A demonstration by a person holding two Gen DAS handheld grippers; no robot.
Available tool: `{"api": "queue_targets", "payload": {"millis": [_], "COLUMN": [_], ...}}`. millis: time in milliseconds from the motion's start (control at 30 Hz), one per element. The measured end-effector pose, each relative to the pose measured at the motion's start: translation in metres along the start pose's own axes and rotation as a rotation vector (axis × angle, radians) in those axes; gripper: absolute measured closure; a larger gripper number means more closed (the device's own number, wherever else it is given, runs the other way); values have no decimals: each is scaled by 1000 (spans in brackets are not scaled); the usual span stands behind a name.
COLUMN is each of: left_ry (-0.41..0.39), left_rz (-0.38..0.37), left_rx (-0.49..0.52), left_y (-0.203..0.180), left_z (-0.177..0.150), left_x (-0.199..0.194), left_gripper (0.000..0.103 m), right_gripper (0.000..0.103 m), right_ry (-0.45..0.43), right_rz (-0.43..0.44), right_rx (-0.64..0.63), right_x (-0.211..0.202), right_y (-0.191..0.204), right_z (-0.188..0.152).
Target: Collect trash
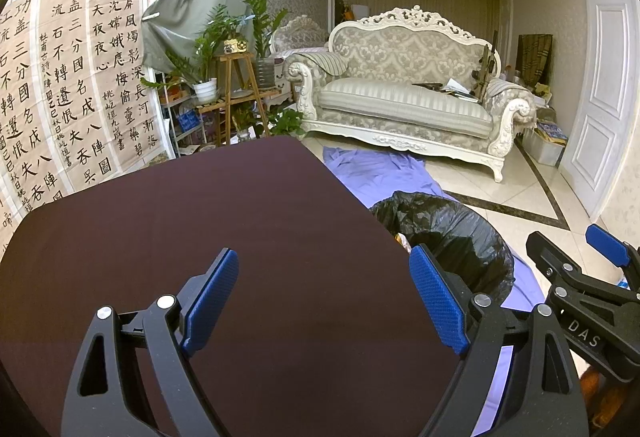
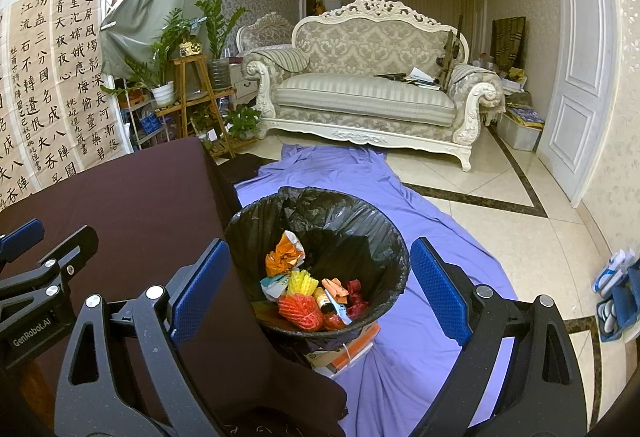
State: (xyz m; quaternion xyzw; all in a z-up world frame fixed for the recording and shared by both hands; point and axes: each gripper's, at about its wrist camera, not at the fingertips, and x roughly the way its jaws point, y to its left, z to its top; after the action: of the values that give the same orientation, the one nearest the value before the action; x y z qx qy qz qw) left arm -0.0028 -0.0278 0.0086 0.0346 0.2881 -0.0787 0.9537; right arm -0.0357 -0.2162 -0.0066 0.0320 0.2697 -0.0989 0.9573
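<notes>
- The left gripper point(image 1: 324, 301) is held with its jaws wide apart and nothing between them, above the dark bench point(image 1: 168, 237); the right gripper point(image 2: 316, 301) is likewise spread and empty, aimed at the bin point(image 2: 384, 237)
- The trash point(image 2: 312, 293) is seen already inside the black-lined bin: crumpled orange, yellow and red wrappers and a small bottle, piled at the bottom
- The bin is found just beside the bench edge, set on a few books point(image 2: 344, 353) over a purple sheet point(image 2: 420, 377) spread across the floor
- No loose scrap is visible on the bench top in either view, so the collecting is judged to be at or near its end
- If anything remains, a search outside these views would be called for before any reach
- Further off, a sofa point(image 2: 360, 93), potted plants point(image 2: 164, 77) on a wooden stand and calligraphy sheets point(image 1: 80, 85) are seen, well apart from the work; nothing is seen blocking the way to the bin
</notes>
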Motion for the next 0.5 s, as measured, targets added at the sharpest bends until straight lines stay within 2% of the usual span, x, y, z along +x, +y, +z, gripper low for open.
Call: {"api": "queue_targets", "payload": {"millis": [500], "left_ry": [6], "left_rz": [-2], "left_rx": [-9], "left_y": [0], "left_z": [-2], "left_x": [0], "left_gripper": [18], "right_gripper": [14], "right_ry": [1], "right_rz": [0], "right_rx": [1], "right_x": [0], "right_y": [0], "right_z": [0]}}
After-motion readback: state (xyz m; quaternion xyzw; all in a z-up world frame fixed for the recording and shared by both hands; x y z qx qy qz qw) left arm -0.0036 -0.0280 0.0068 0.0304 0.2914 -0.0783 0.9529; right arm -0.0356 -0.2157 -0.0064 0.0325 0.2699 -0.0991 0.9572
